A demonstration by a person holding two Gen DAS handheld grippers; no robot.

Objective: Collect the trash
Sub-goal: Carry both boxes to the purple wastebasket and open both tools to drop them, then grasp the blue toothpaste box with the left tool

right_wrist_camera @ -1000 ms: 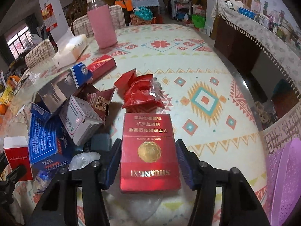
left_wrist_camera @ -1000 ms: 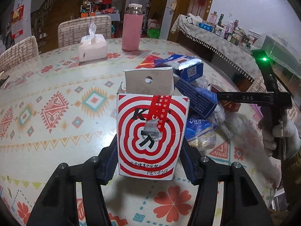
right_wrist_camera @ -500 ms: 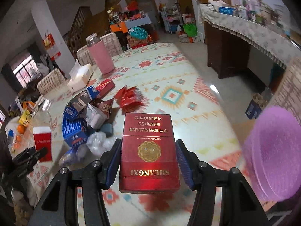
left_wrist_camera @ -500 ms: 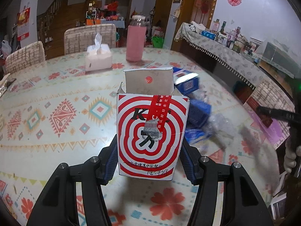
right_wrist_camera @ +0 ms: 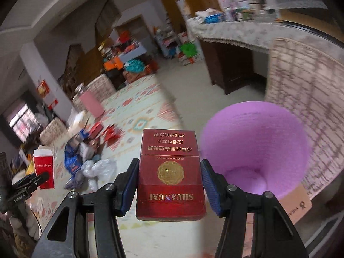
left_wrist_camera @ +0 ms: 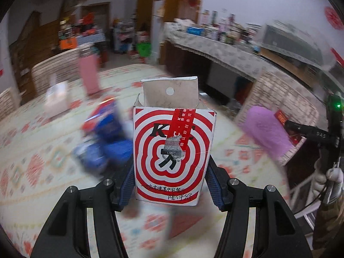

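Both boxes clamped btwn hand-held gripper (right_wrist_camera: 169,185) pads.

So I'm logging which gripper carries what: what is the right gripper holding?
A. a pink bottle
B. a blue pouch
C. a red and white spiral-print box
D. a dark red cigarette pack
D: in the right wrist view the right gripper has its pads pressed on both sides of the dark red cigarette pack, next to the purple bin.
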